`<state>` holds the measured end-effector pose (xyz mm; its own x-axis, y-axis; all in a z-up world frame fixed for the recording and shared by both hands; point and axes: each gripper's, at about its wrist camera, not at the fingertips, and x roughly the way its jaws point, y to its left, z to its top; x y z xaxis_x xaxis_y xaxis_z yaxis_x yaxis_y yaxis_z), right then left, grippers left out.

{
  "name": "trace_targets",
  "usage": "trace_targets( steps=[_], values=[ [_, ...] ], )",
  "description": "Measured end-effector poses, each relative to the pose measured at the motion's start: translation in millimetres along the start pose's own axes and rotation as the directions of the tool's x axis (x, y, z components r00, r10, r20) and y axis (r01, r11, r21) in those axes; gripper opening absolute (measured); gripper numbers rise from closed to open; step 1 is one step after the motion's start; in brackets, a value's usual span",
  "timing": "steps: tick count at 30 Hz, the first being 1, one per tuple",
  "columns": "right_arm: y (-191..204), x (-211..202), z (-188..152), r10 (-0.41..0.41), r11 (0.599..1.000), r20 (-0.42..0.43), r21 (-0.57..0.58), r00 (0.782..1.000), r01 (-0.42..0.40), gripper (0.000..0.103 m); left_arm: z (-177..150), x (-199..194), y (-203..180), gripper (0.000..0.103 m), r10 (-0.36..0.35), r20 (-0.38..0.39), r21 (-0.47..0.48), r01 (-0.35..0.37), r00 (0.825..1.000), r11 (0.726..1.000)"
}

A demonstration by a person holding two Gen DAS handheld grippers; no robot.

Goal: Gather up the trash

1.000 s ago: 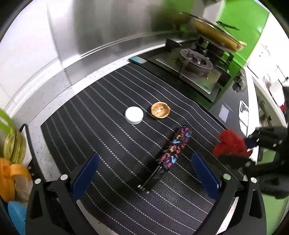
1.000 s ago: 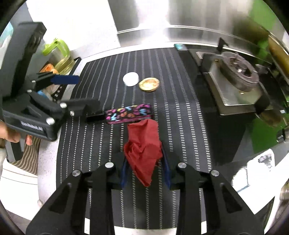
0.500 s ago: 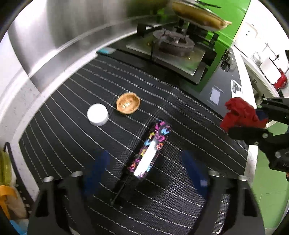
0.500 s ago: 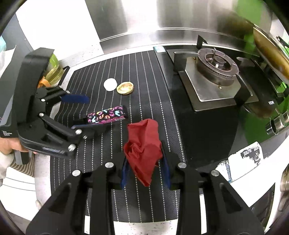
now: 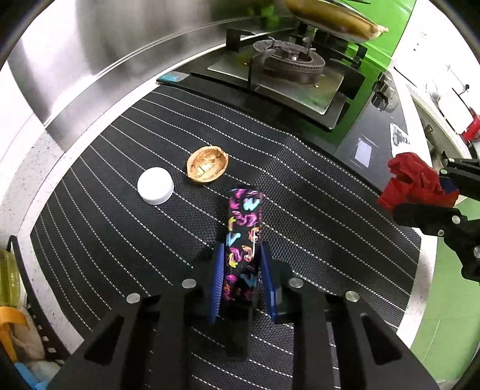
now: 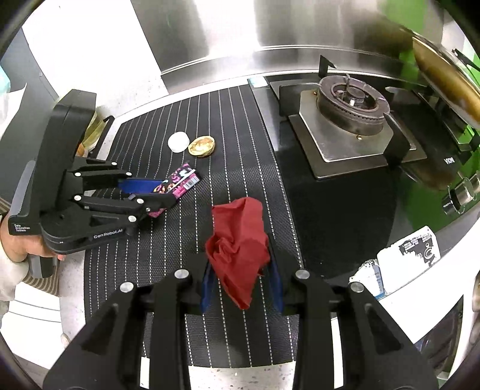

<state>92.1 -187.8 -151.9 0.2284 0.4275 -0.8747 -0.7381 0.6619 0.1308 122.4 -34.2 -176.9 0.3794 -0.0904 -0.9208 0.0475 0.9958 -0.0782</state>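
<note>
My left gripper [image 5: 241, 264] is shut on a black wrapper with bright squiggles [image 5: 243, 228], held just over the striped black mat [image 5: 120, 246]; it also shows in the right wrist view [image 6: 180, 181]. My right gripper [image 6: 243, 270] is shut on a crumpled red paper [image 6: 240, 243], held above the mat; it shows at the right of the left wrist view [image 5: 411, 183]. A white bottle cap [image 5: 155, 185] and a walnut shell half [image 5: 207, 167] lie on the mat beyond the wrapper.
A gas burner [image 5: 288, 61] stands past the mat, with a pan [image 5: 336, 18] behind it. A steel backsplash [image 5: 120, 45] runs along the back. A rack with jars [image 5: 12, 300] sits at the left edge. The counter edge [image 5: 420, 270] is at the right.
My left gripper moved forward over the wrapper and closed on it. My right gripper drew back toward the right with the red paper still in it.
</note>
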Motion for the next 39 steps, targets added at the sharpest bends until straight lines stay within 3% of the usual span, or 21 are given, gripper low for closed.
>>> trace_targets(
  steps=[9, 15, 19, 24, 30, 36, 39],
  values=[
    [-7, -50, -16, -0.035, 0.996, 0.067, 0.087, 0.997, 0.030, 0.030, 8, -47, -25, 0.023, -0.015, 0.051, 0.031, 0.013, 0.999, 0.999],
    [-14, -102, -45, -0.116, 0.976, 0.117, 0.199, 0.986, 0.091, 0.030, 15, -82, -60, 0.023, -0.083, 0.089, 0.111, 0.073, 0.993, 0.991],
    [-19, -139, -73, -0.201, 0.945, 0.149, 0.291, 0.968, 0.152, 0.030, 19, -101, -97, 0.023, -0.161, 0.111, 0.203, 0.136, 0.981, 0.970],
    [-31, -188, -120, -0.324, 0.878, 0.152, 0.417, 0.934, 0.237, 0.030, 21, -117, -155, 0.023, -0.264, 0.108, 0.340, 0.214, 0.958, 0.916],
    [-49, -237, -196, -0.448, 0.758, 0.093, 0.567, 0.889, 0.322, 0.030, 11, -129, -242, 0.023, -0.375, 0.056, 0.498, 0.299, 0.925, 0.814],
    [-74, -262, -270, -0.518, 0.652, 0.024, 0.659, 0.855, 0.375, 0.030, -8, -107, -319, 0.023, -0.426, -0.020, 0.581, 0.357, 0.904, 0.731],
    [-92, -257, -306, -0.527, 0.618, -0.011, 0.681, 0.850, 0.392, 0.030, -20, -80, -350, 0.023, -0.424, -0.052, 0.596, 0.368, 0.904, 0.713]
  ],
)
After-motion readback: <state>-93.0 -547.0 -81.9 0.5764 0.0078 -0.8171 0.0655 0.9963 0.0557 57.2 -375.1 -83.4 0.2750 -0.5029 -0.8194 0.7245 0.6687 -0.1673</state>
